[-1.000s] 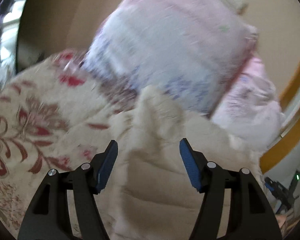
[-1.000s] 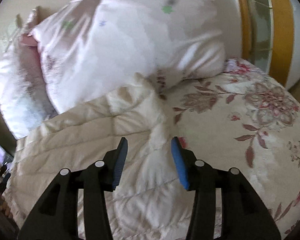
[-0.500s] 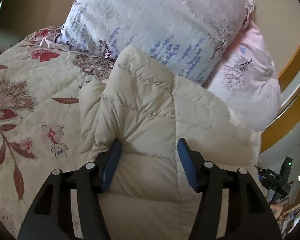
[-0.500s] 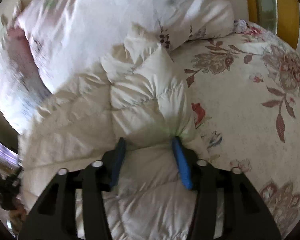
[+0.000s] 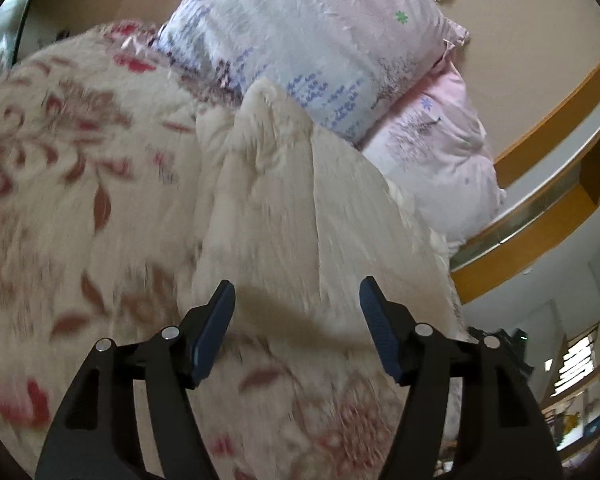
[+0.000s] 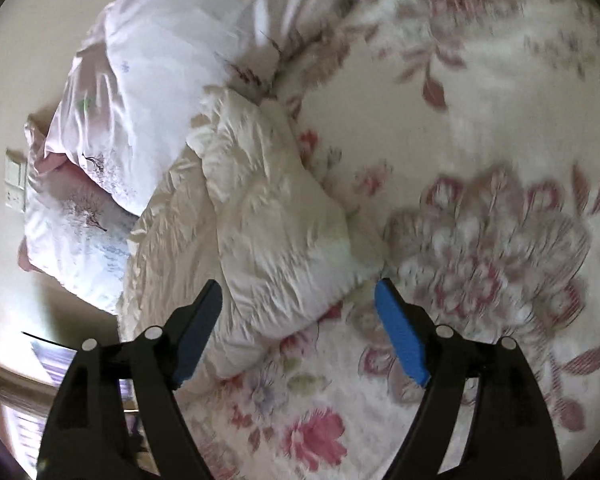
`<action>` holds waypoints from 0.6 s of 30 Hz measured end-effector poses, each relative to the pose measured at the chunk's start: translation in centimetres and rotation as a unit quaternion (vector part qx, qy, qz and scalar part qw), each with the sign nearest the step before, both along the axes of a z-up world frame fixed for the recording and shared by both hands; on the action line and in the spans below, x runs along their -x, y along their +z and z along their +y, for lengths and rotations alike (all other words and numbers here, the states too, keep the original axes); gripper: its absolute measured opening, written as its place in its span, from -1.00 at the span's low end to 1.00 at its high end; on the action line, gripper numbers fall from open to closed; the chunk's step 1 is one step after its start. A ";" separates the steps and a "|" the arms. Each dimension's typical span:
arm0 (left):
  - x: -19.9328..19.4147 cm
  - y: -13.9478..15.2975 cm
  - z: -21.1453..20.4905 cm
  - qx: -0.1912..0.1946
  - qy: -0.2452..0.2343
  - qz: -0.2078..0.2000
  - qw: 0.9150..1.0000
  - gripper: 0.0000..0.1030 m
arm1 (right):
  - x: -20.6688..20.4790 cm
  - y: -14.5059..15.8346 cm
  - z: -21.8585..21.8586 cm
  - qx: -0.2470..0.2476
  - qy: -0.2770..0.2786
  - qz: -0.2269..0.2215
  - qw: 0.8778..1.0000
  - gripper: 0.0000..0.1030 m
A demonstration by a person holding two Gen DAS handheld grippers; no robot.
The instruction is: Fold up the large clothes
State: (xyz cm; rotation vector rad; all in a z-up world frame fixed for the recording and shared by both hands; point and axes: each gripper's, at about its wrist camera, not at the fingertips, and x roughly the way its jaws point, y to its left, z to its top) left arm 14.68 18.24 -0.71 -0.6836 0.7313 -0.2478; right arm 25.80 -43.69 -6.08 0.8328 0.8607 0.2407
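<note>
A cream quilted puffer garment (image 5: 300,208) lies folded on a floral bedspread (image 5: 60,200), its far end against the pillows. It also shows in the right wrist view (image 6: 276,224), bunched into a thick fold. My left gripper (image 5: 296,320) is open and empty, held just above the garment's near edge. My right gripper (image 6: 298,316) is open and empty, its fingers straddling the garment's near corner from above. Both views are motion-blurred.
Two pale pink and lilac printed pillows (image 5: 320,40) lean on the wall behind the garment, also in the right wrist view (image 6: 148,92). A wooden headboard shelf (image 5: 540,208) runs on the right. The floral bedspread (image 6: 480,220) spreads wide to the right.
Both grippers have let go of the garment, opened wider and pulled back toward me. The garment now rests on the bed in a folded heap.
</note>
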 end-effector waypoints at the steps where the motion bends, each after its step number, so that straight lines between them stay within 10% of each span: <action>1: 0.5 -0.3 -0.2 0.010 -0.001 0.004 1.000 0.26 | -0.1 -0.4 0.1 -0.006 0.000 0.006 1.000 0.53; 18: -1.2 -5.0 -1.7 0.157 0.058 0.071 0.983 0.26 | -2.6 -2.5 1.2 -0.102 -0.022 -0.006 0.995 0.49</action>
